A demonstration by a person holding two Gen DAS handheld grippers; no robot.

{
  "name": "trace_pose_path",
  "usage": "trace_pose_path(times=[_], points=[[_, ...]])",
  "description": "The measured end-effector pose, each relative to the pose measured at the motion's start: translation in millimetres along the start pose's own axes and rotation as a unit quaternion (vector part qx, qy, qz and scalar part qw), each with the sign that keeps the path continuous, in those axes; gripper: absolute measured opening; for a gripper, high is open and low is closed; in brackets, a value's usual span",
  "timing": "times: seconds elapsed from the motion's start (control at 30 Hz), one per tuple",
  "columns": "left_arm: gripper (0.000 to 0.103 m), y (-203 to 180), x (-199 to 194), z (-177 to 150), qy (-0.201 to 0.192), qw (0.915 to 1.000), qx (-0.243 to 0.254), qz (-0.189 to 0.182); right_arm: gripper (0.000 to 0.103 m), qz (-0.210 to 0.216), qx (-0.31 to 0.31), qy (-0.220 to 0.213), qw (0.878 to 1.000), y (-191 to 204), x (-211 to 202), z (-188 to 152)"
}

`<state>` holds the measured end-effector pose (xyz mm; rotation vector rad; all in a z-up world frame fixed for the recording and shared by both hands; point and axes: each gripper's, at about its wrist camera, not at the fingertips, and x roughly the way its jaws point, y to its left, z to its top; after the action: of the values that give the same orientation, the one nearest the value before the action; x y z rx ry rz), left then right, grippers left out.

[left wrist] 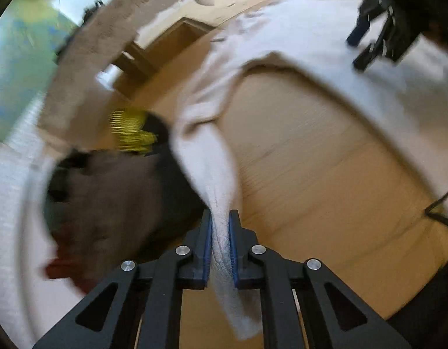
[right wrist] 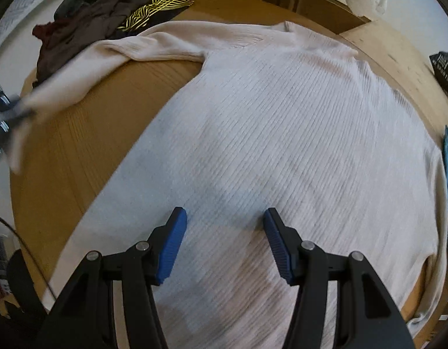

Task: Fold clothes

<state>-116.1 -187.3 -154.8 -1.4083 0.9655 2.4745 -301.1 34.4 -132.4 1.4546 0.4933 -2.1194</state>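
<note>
The left gripper (left wrist: 221,244) pinches the sleeve (left wrist: 206,157) end; a hard pull could drag the sweater (right wrist: 267,122) askew (nothing pins it); the right gripper (right wrist: 225,241) hovers half-open, empty.

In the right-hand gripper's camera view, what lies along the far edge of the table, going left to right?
Heap of dark clothes → black cloth with a gold leaf pattern → collar of the pale ribbed sweater → black bag with white lettering.
</note>
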Motion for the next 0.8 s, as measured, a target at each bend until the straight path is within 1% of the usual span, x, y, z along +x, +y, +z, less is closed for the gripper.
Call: trace_pose_path(times=[0.03, 0.07, 0.1, 0.13, 0.2, 0.23, 0.3, 0.37, 0.5, 0.53, 0.6, 0.67, 0.77, 0.8], points=[[0.019, 2.3, -7.3, -7.1, 0.004, 1.0, 0.006, 0.005, 0.055, 0.0, -0.001, 0.003, 1.0, 0.0, 0.2, 0.4], [0.034, 4.5, -14.7, -14.2, 0.008, 0.9999, 0.012, 0.009, 0.055, 0.001, -0.002, 0.007, 1.0, -0.2, 0.5, 1.2], [0.045, 6.7, -20.9, -21.1, 0.011, 0.9998, 0.014, 0.008, 0.055, 0.003, -0.004, 0.012, 1.0, -0.5, 0.9, 2.7], [0.052, 8.6, -23.0, -27.5, 0.013, 0.9999, 0.002, -0.01, 0.055, 0.003, -0.001, 0.016, 1.0, -1.1, 0.6, 5.0], [0.052, 13.8, -25.9, -39.7, 0.018, 0.9986, -0.024, -0.043, 0.055, 0.001, 0.012, 0.024, 1.0, -2.8, -0.7, 10.4], [0.051, 22.2, -21.5, -43.7, 0.02, 0.9979, -0.045, -0.041, 0.055, 0.005, 0.021, 0.017, 1.0, -3.1, -3.7, 14.6], [0.051, 37.7, -12.7, -51.7, 0.024, 0.9953, -0.085, -0.038, 0.055, 0.041, 0.029, -0.01, 0.999, 4.2, -13.8, 28.2], [0.05, 43.6, -2.5, -58.6, 0.028, 0.9922, -0.111, -0.049, 0.055, 0.064, 0.023, -0.018, 0.998, 23.6, -14.9, 49.1], [0.05, 44.4, 11.5, -67.5, 0.029, 0.9899, -0.129, -0.051, 0.055, 0.104, 0.006, -0.025, 0.994, 66.7, -12.9, 93.6], [0.05, 42.6, 11.7, -69.5, 0.026, 0.9896, -0.13, -0.055, 0.055, 0.101, -0.006, -0.032, 0.994, 77.1, -11.5, 104.1], [0.05, 39.4, 11.0, -72.2, 0.021, 0.99, -0.126, -0.059, 0.055, 0.07, -0.063, -0.047, 0.994, 104.2, -4.3, 127.2], [0.05, 35.9, 11.5, -71.6, 0.019, 0.991, -0.117, -0.061, 0.055, 0.041, -0.113, -0.053, 0.991, 131.3, 6.7, 146.2], [0.05, 34.1, 7.2, -71.9, 0.012, 0.9919, -0.108, -0.066, 0.055, 0.052, -0.147, -0.035, 0.987, 155.2, 21.1, 163.5], [0.05, 35.6, 5.5, -73.3, 0.009, 0.9917, -0.109, -0.068, 0.055, 0.047, -0.159, -0.034, 0.986, 161.6, 23.0, 166.1]])
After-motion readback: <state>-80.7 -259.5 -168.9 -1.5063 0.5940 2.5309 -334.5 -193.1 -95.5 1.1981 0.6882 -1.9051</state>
